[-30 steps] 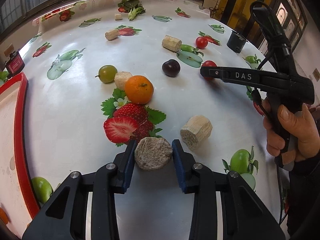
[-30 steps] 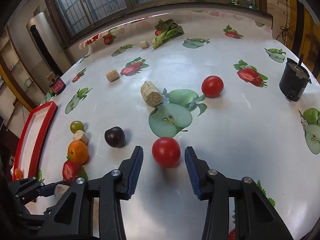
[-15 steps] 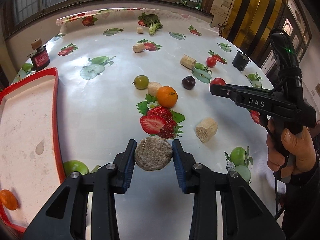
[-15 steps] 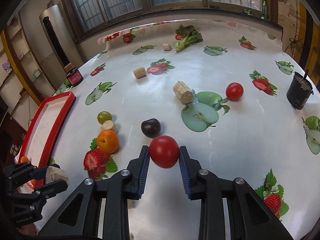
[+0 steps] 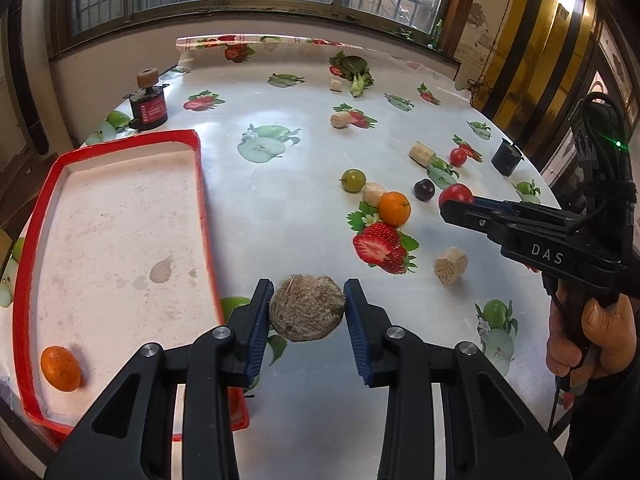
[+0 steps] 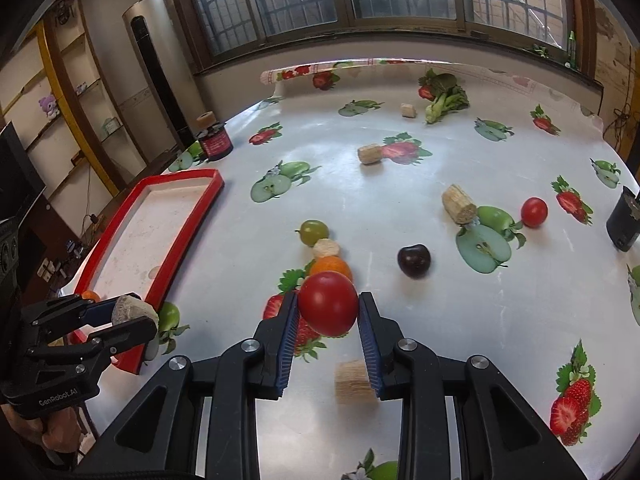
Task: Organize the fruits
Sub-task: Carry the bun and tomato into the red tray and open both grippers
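The left gripper (image 5: 306,312) has its fingers (image 5: 256,320) clamped on a rough brown round fruit (image 5: 306,307), held above the surface (image 5: 280,208) just beside the red tray (image 5: 202,184). The right gripper (image 6: 328,320) grips a red tomato (image 6: 328,303) between its fingers (image 6: 370,332), lifted over the printed strawberry. Both point steeply downward. A hand (image 5: 592,336) on the right handle is cut off at the frame edge. The tomato hides part of the orange (image 6: 331,267).

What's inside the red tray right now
The red-rimmed tray holds one small orange fruit in its near corner; the rest of the visible white floor shows only stains. The left claw hides its near edge.
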`<state>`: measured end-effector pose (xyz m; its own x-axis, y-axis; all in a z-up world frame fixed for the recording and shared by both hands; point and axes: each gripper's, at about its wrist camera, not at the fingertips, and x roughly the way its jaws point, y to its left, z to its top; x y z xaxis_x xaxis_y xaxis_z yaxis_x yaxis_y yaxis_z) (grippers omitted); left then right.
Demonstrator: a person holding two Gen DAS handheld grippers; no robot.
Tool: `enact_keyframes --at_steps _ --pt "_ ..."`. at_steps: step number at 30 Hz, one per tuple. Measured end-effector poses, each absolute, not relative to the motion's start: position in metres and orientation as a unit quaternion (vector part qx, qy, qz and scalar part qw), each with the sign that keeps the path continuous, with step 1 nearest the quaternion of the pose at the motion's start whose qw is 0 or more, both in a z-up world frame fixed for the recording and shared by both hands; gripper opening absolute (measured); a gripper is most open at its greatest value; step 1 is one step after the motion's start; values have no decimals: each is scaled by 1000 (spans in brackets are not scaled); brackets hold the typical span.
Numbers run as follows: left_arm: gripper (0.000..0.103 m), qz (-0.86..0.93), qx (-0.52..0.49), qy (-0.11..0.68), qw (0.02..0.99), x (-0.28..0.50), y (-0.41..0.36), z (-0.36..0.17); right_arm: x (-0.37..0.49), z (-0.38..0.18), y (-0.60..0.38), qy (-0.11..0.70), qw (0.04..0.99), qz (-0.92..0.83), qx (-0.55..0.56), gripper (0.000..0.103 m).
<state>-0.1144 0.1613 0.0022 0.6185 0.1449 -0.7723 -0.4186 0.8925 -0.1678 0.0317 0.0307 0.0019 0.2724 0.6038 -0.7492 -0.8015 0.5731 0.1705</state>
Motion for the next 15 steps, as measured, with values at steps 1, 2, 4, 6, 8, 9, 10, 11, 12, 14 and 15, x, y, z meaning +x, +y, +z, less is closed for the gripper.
enact_keyframes --at_steps 1,2,4,6,8,9,10,11,12,14,15 --pt "34 162 -169 405 884 -118 164 3 28 3 34 405 786 449 -124 30" --pt "34 165 -171 403 884 -121 166 4 24 3 37 405 784 453 -126 30" --pt "34 171 -177 399 883 -128 172 6 18 4 44 403 781 459 -130 30" --pt "34 177 -183 393 883 -136 177 8 11 5 50 402 778 465 -134 30" --pt "34 186 -184 389 883 -142 182 10 5 6 55 400 774 471 -138 30" --pt "34 190 -184 388 883 -145 185 10 3 6 58 399 773 473 -139 30" --pt "34 194 -185 386 882 -148 187 11 0 6 61 399 771 476 -141 30" --pt "34 197 -186 386 882 -151 190 11 -3 6 64 398 769 479 -142 30" --pt "34 200 -188 385 881 -153 193 11 -6 6 67 398 768 481 -144 30" --pt "34 207 -191 384 879 -159 199 11 -10 6 73 397 764 487 -147 30" --pt "34 209 -192 383 879 -162 201 11 -13 6 76 397 762 490 -148 30"
